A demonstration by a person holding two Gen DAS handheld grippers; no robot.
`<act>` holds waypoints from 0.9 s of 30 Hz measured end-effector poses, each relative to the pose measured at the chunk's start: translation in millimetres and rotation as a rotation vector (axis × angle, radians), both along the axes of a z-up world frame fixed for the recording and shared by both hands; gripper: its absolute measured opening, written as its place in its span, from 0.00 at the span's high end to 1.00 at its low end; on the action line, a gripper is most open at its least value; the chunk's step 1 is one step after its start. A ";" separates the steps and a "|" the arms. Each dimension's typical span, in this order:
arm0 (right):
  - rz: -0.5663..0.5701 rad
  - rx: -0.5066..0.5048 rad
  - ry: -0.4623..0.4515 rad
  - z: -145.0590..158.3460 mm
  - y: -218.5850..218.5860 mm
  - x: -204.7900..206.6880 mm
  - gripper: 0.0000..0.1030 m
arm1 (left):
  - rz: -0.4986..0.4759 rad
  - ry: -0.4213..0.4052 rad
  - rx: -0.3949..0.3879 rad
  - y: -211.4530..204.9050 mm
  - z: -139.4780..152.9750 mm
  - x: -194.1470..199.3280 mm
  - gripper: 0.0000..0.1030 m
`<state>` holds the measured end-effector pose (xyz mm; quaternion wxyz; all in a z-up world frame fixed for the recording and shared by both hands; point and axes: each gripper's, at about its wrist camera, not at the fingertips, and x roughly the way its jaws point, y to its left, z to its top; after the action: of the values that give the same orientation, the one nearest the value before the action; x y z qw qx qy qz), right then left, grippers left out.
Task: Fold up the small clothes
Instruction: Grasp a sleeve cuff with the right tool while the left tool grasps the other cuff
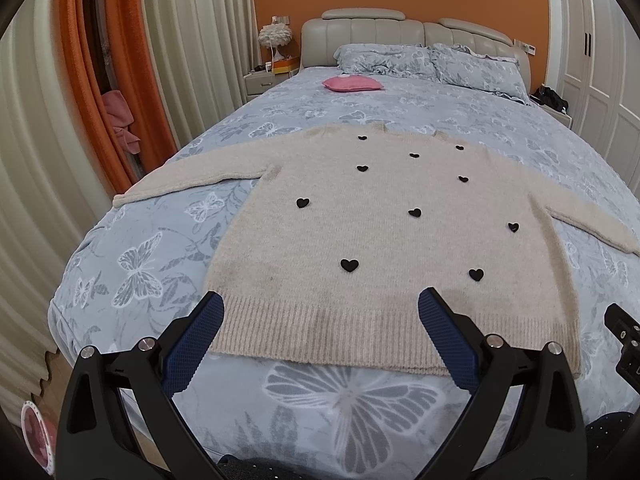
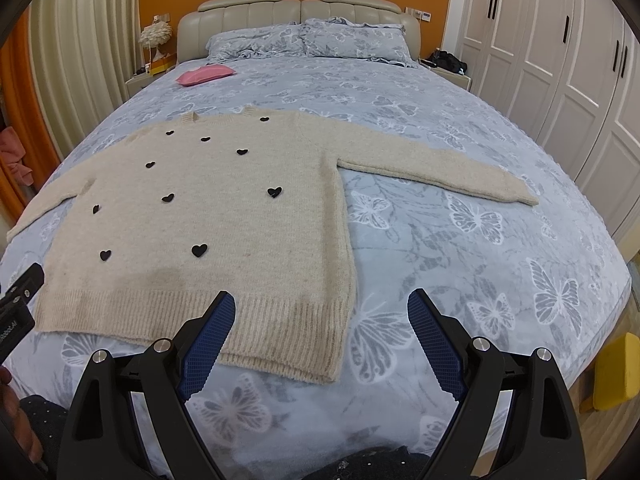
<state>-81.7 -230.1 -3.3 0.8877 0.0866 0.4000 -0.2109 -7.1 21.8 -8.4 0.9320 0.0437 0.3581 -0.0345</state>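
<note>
From the left wrist, our left gripper (image 1: 320,312) hangs spread and empty; the sweater (image 1: 360,232) lies flat on the bed (image 1: 140,248), hem at twelve o'clock, sleeves toward nine and three.

From the right wrist, our right gripper (image 2: 321,314) gapes empty too, the hem corner at eleven o'clock, its sleeve (image 2: 440,168) reaching toward one.

In the left wrist view the sweater's (image 1: 360,240) right sleeve runs out of the picture's right edge, so its cuff is not seen. In the right wrist view the left sleeve's cuff lies at the picture's left edge, at the bed's (image 2: 480,240) left side, barely in view. The left gripper (image 1: 320,310) covers part of the hem; the right gripper (image 2: 321,306) covers a stretch of hem near the sweater's right corner. Small items on the nightstand (image 1: 260,80) are too small to name. A dark heap (image 2: 448,60) beyond the bed's far right corner cannot be identified.
</note>
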 end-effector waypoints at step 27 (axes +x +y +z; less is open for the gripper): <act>-0.604 0.372 -0.069 -116.1 -469.9 67.9 0.58 | -0.299 0.025 -0.096 -187.3 -36.8 129.7 0.05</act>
<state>-13.8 -700.0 -119.4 0.7673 0.3680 0.3578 -0.3844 122.6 -165.5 -45.1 0.9130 0.0516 0.3570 -0.1906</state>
